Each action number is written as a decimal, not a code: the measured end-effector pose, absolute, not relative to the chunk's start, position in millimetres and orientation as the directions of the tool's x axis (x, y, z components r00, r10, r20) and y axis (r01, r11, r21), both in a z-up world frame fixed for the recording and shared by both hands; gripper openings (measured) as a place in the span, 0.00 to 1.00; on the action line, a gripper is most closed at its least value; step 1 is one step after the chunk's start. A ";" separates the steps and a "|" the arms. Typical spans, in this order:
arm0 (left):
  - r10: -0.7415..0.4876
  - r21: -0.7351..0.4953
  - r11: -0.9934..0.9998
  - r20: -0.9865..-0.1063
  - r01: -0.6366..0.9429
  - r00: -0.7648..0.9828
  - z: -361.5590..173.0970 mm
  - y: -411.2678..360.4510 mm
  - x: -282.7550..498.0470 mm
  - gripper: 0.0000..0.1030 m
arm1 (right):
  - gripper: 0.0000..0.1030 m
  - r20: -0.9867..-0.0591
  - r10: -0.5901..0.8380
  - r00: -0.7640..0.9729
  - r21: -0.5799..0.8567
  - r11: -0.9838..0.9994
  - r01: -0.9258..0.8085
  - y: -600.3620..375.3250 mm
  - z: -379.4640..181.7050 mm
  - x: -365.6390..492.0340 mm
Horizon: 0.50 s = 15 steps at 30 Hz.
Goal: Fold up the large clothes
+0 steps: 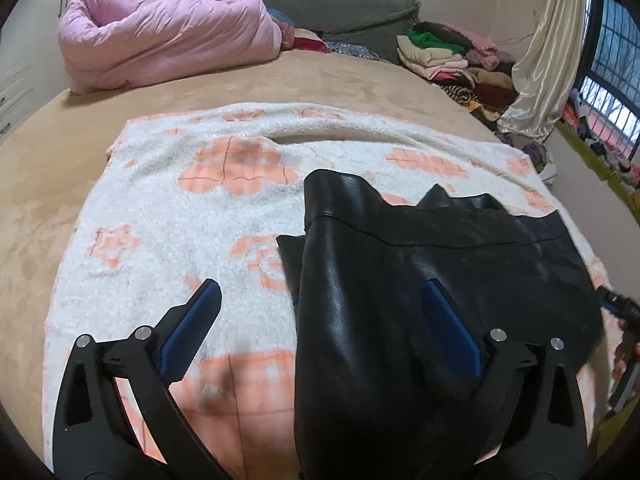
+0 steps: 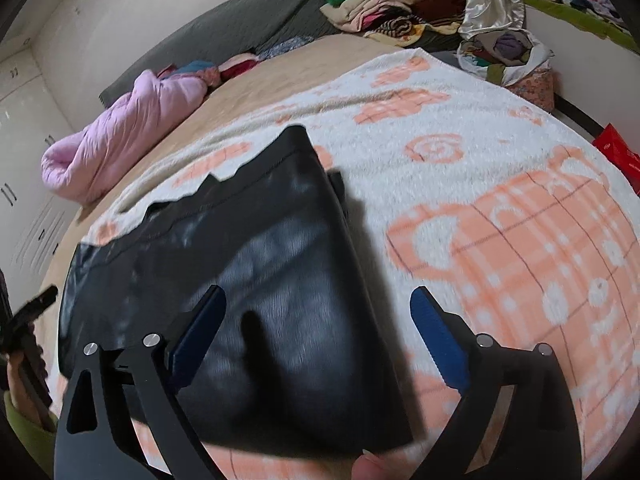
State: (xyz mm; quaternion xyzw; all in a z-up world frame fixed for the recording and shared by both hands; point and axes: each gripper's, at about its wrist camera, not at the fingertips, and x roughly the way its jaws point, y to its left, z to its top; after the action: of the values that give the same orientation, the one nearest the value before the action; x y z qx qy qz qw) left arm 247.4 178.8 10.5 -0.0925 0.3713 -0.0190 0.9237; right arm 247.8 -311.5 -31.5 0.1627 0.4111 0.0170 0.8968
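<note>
A black leather-like garment (image 1: 400,280) lies partly folded on a white blanket with orange flower prints (image 1: 168,216). My left gripper (image 1: 320,300) is open above the garment's left edge, one finger over the blanket, the other over the garment. In the right wrist view the same garment (image 2: 272,264) lies on the blanket (image 2: 480,168). My right gripper (image 2: 318,300) is open above the garment's right side, its left finger over the leather, its right finger over the blanket. Neither holds anything.
A tan bed sheet (image 1: 280,80) lies under the blanket. A pink rolled duvet (image 1: 160,36) and a grey headboard cushion (image 1: 320,0) are at the far end. A pile of clothes (image 1: 452,56) and a cream curtain (image 1: 536,60) stand at the far right.
</note>
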 end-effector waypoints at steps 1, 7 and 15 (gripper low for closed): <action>-0.108 -0.191 0.981 -0.684 -0.034 0.722 10.8 180.1 243.9 0.91 | 0.91 -0.735 0.166 0.657 0.308 0.946 0.105 -312.4 -32.2 243.9; -0.207 -0.319 0.947 -0.706 -0.043 0.677 -4.8 194.6 222.5 0.91 | 0.91 -0.732 0.257 0.630 0.418 0.901 0.117 -327.0 -46.4 232.2; -0.366 -0.515 0.851 -0.725 -0.105 0.583 -45.1 197.6 212.7 0.91 | 0.91 -0.717 0.338 0.610 0.512 0.849 0.130 -335.9 -63.4 230.2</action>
State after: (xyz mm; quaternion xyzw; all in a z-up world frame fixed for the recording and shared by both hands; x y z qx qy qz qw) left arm 212.7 197.6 -45.1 -0.2621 0.4499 -0.0768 0.8503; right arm 230.2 -335.9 -63.4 0.2678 0.4373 0.0607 0.8564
